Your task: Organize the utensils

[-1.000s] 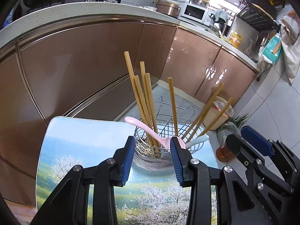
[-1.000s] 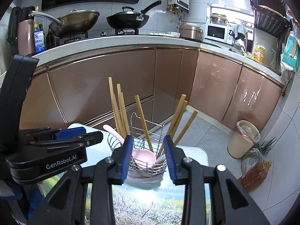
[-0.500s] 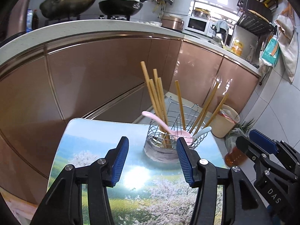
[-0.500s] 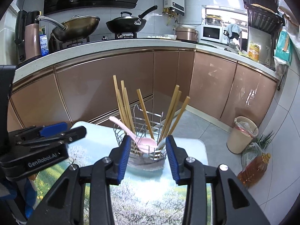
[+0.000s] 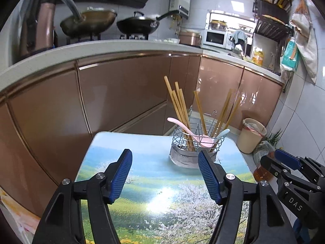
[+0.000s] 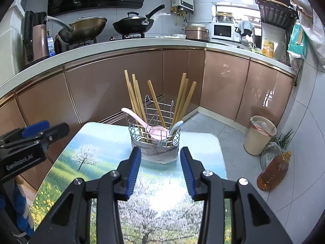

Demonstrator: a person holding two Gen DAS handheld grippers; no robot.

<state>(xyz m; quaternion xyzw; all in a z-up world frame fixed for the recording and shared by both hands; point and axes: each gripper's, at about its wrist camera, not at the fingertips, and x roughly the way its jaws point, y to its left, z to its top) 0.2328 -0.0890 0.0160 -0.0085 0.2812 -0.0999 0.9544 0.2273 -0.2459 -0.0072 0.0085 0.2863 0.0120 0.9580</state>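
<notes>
A wire utensil basket (image 5: 195, 142) (image 6: 155, 134) stands at the far end of a small table with a landscape print (image 5: 162, 183) (image 6: 162, 193). It holds several wooden chopsticks (image 5: 178, 105) (image 6: 136, 97), a pink spoon (image 5: 191, 132) (image 6: 142, 120) and a light blue spoon (image 5: 222, 133) (image 6: 175, 126). My left gripper (image 5: 165, 172) is open and empty, well back from the basket. My right gripper (image 6: 160, 170) is open and empty, just short of the basket. Each gripper shows at the other view's edge.
Brown kitchen cabinets (image 6: 121, 85) with a white counter stand behind the table. A beige bin (image 6: 260, 134), an oil bottle (image 6: 272, 170) and a bag of greens sit on the tiled floor to the right.
Both grippers have drawn back and up from the basket, so it looks smaller and farther. The left jaws have opened wider. The utensils have not moved.
</notes>
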